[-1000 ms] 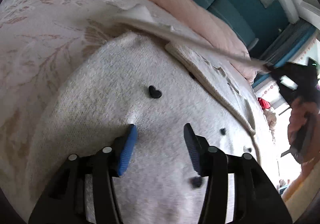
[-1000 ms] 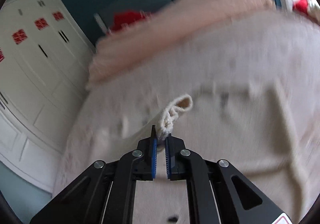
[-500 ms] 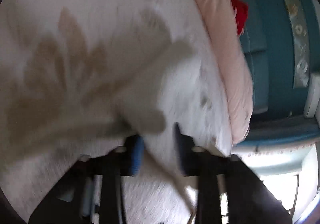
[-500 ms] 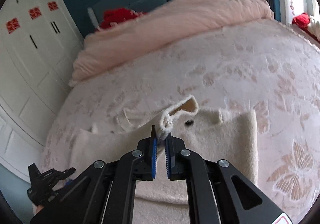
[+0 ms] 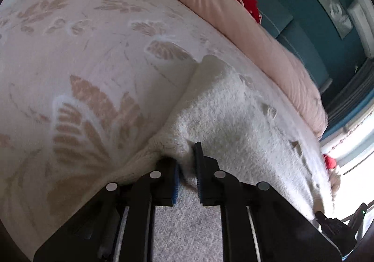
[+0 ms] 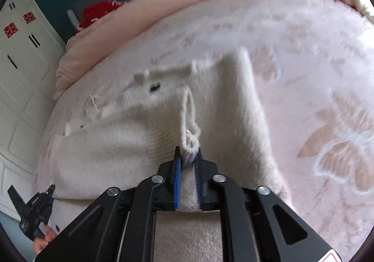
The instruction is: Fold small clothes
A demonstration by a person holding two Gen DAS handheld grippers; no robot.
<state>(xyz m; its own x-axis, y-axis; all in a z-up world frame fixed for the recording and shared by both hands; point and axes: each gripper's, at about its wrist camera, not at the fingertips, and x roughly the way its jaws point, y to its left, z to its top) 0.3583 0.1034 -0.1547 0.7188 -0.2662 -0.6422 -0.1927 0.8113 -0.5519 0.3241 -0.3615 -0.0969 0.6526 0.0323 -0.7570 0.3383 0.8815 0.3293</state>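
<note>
A cream knitted sweater with small black buttons lies flat on the bed. My left gripper is at the sweater's left edge. Its jaws are closing, and a bunched fold of that edge is pinched between the blue pads. My right gripper is low over the sweater and has the ribbed sleeve cuff between its pads. Those jaws are opening, and the cuff still fills the gap. In the right wrist view, the left gripper shows at the bottom left, held by a hand.
The sweater rests on a pink bedspread with a leaf pattern. A rolled pink duvet and a red cloth lie at the head of the bed, against a teal headboard. White wardrobe doors stand beside the bed.
My left gripper moved from above the sweater's body to its left edge and closed on it. My right gripper came down toward the sweater with the cuff, and its jaws stand slightly wider.
</note>
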